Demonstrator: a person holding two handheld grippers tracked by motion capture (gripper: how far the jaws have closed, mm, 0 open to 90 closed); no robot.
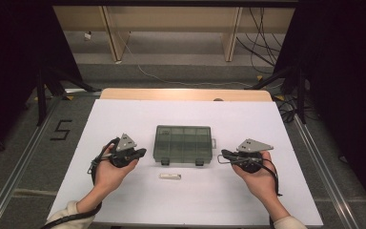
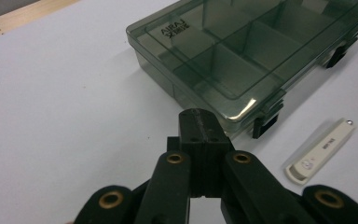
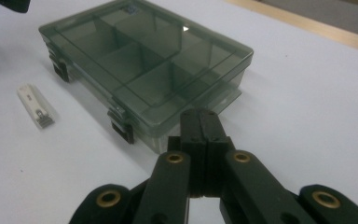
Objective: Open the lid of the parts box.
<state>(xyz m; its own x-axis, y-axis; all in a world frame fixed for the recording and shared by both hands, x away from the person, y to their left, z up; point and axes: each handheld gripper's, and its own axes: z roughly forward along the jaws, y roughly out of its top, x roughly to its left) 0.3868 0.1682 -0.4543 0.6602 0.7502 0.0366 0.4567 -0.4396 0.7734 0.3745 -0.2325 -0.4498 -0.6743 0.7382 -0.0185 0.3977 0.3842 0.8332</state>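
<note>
Organizer box (image 2: 242, 56): glossy translucent smoky plastic. USB stick (image 2: 320, 150): smooth white plastic.

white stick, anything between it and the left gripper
Nothing visible: bare white table lies between the left gripper and the white stick. The compartment box sits behind that path, lid closed.

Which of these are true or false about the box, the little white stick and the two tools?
1. The box has its lid shut. True.
2. The white stick lies inside the box. False: it lies on the white table in front of the box.
3. The left tool is shut and holds nothing. True.
4. The right tool is gripping the white stick. False: it is shut, empty, near the box's corner.
5. The box is see-through with dividers inside. True.
</note>
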